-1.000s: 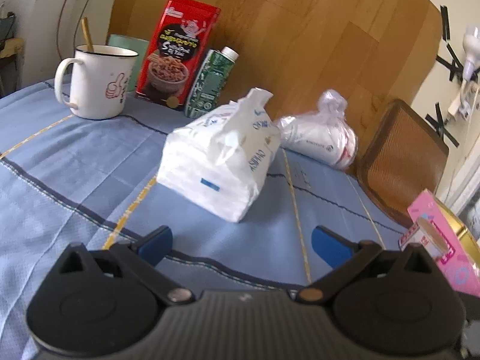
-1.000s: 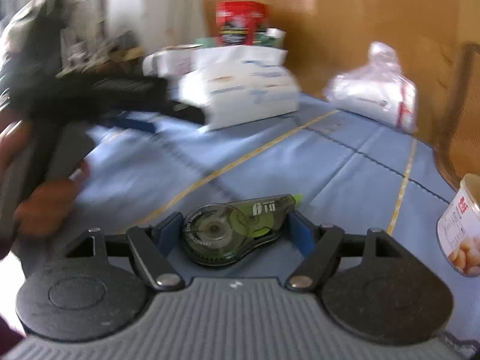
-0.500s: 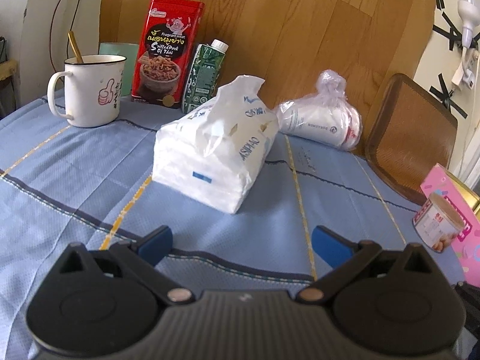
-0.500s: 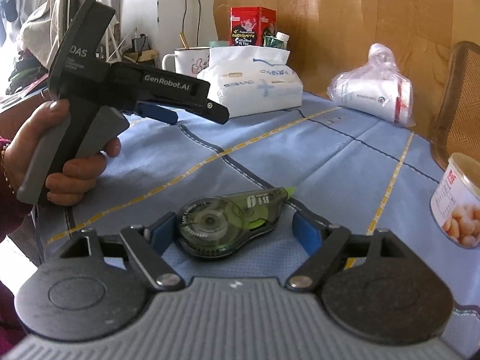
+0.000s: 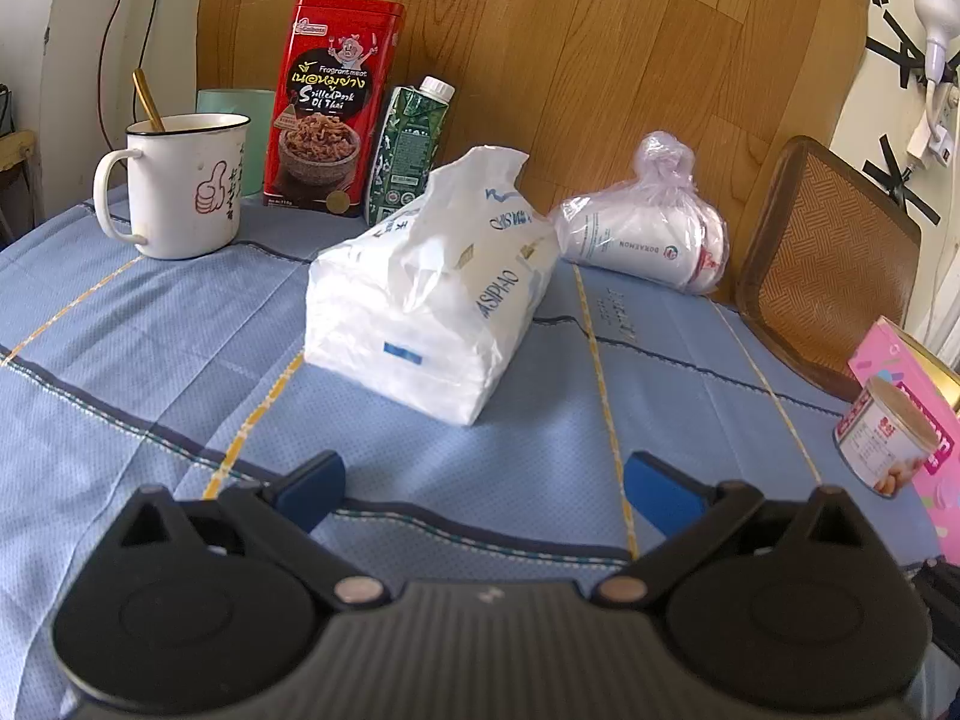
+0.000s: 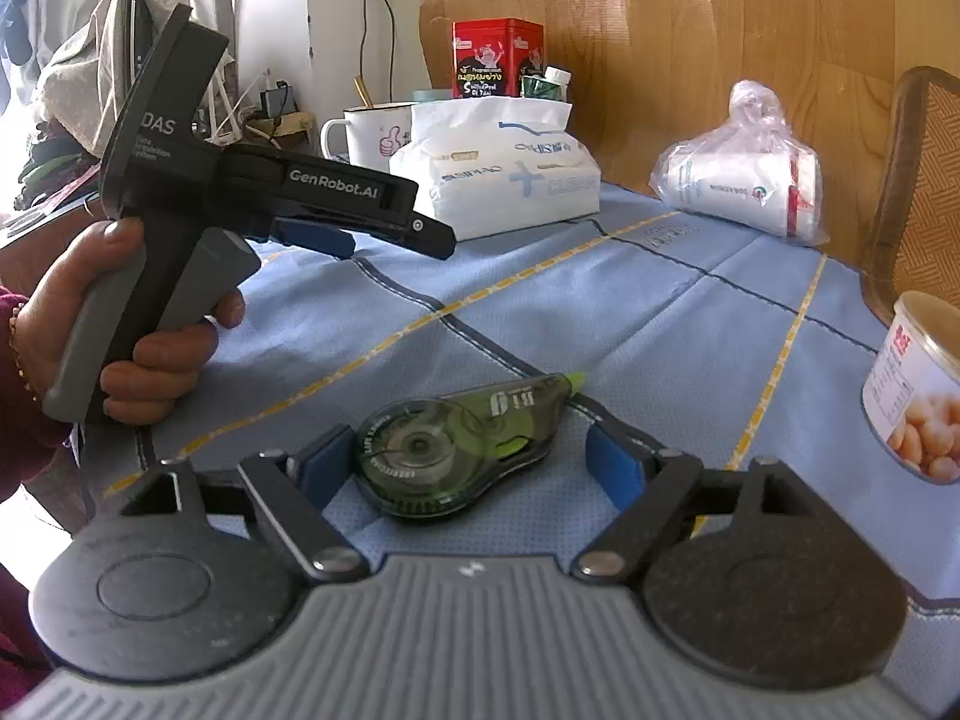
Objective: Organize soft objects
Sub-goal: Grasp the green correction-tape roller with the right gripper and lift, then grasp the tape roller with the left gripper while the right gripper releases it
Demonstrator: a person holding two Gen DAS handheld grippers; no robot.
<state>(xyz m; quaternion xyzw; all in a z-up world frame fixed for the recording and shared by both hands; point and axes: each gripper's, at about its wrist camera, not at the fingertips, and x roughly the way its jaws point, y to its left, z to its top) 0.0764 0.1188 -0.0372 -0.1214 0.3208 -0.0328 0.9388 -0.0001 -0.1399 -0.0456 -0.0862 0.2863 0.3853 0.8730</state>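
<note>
Little done yet, I judge: tissue pack (image 5: 429, 294) lies mid-surface, at 12 o'clock from the left gripper (image 5: 483, 477), bagged roll (image 5: 645, 228) at 1 o'clock; both untouched. Left fingers spread, nothing between. Right gripper (image 6: 474, 459) has just been opening; correction-tape dispenser (image 6: 459, 441) lies loose between its fingers. Legible: "Fragrant meat" on red tin (image 5: 333, 102), "DORAEMON" on the roll, "GenRobot.AI" on the left gripper.

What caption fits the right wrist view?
Open right hand-held gripper straddles a tape dispenser on the blue tablecloth; tissue pack behind.
</note>
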